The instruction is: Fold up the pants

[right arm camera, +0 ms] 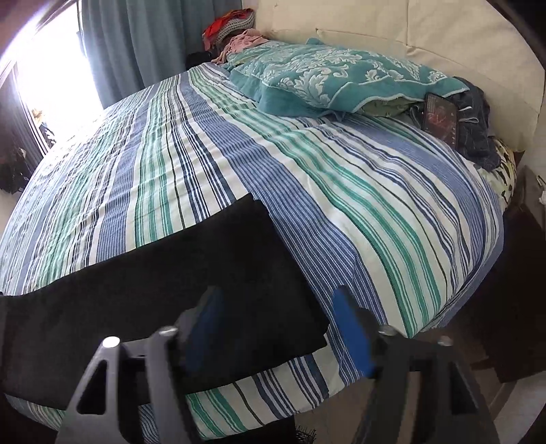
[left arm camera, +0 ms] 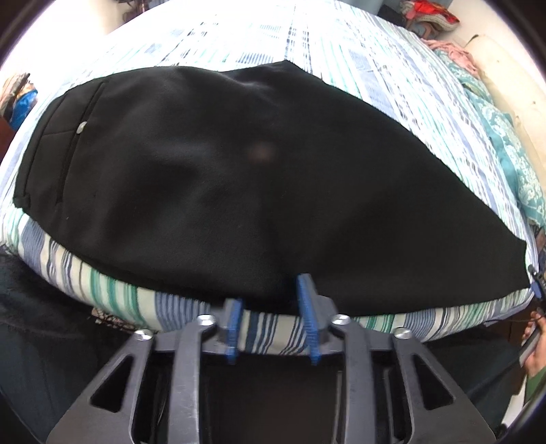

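Black pants (left arm camera: 239, 170) lie flat across the near side of a striped bed (left arm camera: 341, 51). The waist, with a small metal button (left arm camera: 82, 127), is at the left and the leg end at the right. My left gripper (left arm camera: 269, 297) is open at the pants' near edge, with only striped sheet showing between its blue pads (left arm camera: 307, 307). In the right wrist view the leg end of the pants (right arm camera: 170, 290) lies on the striped bed (right arm camera: 341, 205). My right gripper (right arm camera: 276, 307) stands wide open over that end, and its pads do not press on the cloth.
A teal patterned blanket (right arm camera: 341, 78) lies at the head of the bed, with a dark phone or tablet (right arm camera: 440, 116) and dark clothes (right arm camera: 477, 133) beside it. Behind are a cream headboard (right arm camera: 375, 27), a clothes heap (right arm camera: 232, 27) and curtains (right arm camera: 136, 41). A dark cabinet (right arm camera: 525, 239) stands at the right.
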`<state>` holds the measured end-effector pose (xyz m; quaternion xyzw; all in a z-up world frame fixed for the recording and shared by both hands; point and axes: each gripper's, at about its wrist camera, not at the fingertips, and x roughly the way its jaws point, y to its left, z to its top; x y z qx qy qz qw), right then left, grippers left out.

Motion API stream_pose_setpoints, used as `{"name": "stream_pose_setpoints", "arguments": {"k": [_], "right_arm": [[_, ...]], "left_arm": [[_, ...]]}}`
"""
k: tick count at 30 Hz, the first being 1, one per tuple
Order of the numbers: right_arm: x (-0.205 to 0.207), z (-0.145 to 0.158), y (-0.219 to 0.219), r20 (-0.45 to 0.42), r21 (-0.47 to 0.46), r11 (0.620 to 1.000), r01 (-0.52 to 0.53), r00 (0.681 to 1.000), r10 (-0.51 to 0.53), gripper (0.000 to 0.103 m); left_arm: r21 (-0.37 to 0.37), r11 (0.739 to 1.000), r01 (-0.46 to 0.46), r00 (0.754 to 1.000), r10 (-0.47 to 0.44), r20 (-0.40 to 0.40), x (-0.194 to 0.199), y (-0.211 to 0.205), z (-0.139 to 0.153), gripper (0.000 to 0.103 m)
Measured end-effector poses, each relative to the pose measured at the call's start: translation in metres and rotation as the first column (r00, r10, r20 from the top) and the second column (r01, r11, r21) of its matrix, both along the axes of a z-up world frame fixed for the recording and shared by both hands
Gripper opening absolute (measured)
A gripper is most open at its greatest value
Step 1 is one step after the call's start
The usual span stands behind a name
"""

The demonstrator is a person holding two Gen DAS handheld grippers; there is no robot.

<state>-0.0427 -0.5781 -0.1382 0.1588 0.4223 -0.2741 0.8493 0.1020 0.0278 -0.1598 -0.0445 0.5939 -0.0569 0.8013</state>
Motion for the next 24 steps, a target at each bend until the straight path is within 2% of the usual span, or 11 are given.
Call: {"name": "stream_pose_setpoints", "arguments": {"k": [1,4,7,9,10,11,13,16,19,21,24], "right_arm": [[-0.004,0.006,0.003,0.015,-0.028,1.0,0.009,1.0,-0.009,0.089],[-0.015,0.023,0.008,0.017,-0.091,0.995,0.039,0.999,-0.038,0.09],[-0.029,0.048,0.022,0.067,-0.16,0.983,0.089,0.995,-0.079,0.09],[-0.035,0.067,0.038,0.124,-0.192,0.976,0.105,0.989,-0.082,0.09],[-0.034,0.075,0.05,0.151,-0.199,0.975,0.102,0.986,-0.073,0.091],[-0.031,0.081,0.063,0.177,-0.198,0.976,0.091,0.983,-0.055,0.091],[-0.018,0.087,0.094,0.227,-0.169,0.985,0.046,0.974,-0.006,0.095],[0.014,0.077,0.15,0.274,-0.077,0.995,-0.066,0.958,0.085,0.096],[0.043,0.052,0.213,0.29,0.03,0.982,-0.186,0.942,0.17,0.096],[0.056,0.03,0.252,0.277,0.076,0.964,-0.253,0.934,0.224,0.096],[0.06,0.003,0.295,0.266,0.12,0.937,-0.328,0.92,0.288,0.096]], "left_arm": [[0.004,1.0,0.003,1.0,-0.003,-0.006,-0.006,0.006,0.003,0.066],[0.017,1.0,0.025,0.999,-0.026,0.023,-0.027,0.027,0.02,0.065],[0.016,1.0,0.027,0.991,-0.029,0.127,-0.04,0.046,0.046,0.066],[0.014,0.999,0.031,0.974,-0.033,0.226,-0.04,0.052,0.064,0.071],[0.03,0.999,0.035,0.961,-0.042,0.273,-0.035,0.051,0.071,0.08],[0.048,0.998,0.038,0.95,-0.051,0.308,-0.026,0.046,0.075,0.084],[0.069,0.997,0.032,0.924,-0.055,0.379,-0.003,0.044,0.076,0.086],[0.077,0.997,0.004,0.911,-0.035,0.41,0.034,0.039,0.058,0.086],[0.102,0.994,-0.026,0.931,-0.013,0.365,0.055,0.037,0.029,0.084],[0.128,0.99,-0.051,0.944,0.006,0.329,0.054,0.038,0.012,0.084],[0.13,0.989,-0.072,0.949,0.028,0.315,0.043,0.044,-0.001,0.083]]}}
